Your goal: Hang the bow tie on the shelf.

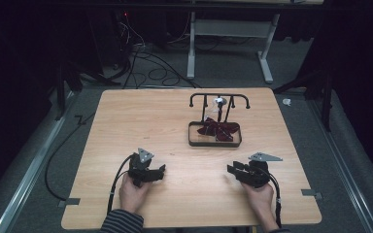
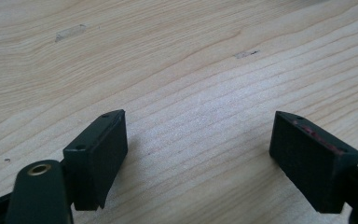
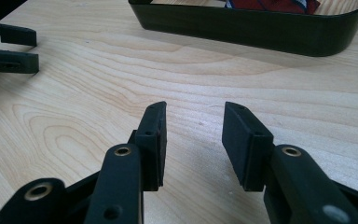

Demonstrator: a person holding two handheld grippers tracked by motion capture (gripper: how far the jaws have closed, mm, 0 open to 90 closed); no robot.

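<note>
A black oval tray (image 1: 214, 144) sits right of centre on the wooden table (image 1: 126, 121) and holds a dark red cloth (image 1: 218, 128). A black hook rack (image 1: 218, 97) rises behind it. My left gripper (image 1: 162, 171) rests near the front edge in a hand, pointing right. Its jaws stand wide open over bare wood in the left gripper view (image 2: 198, 140). My right gripper (image 1: 230, 170) lies opposite, pointing left, open with nothing between its fingers (image 3: 193, 126). In the right gripper view the tray (image 3: 242, 28) with the red cloth (image 3: 270, 4) lies ahead, and the left gripper (image 3: 14, 49) shows far left.
Bare wood lies between the two grippers and the tray. Cables (image 1: 150, 73) run across the grey floor behind the table, near a white table frame (image 1: 233, 34). Grey tape tabs (image 1: 313, 194) mark the front corners.
</note>
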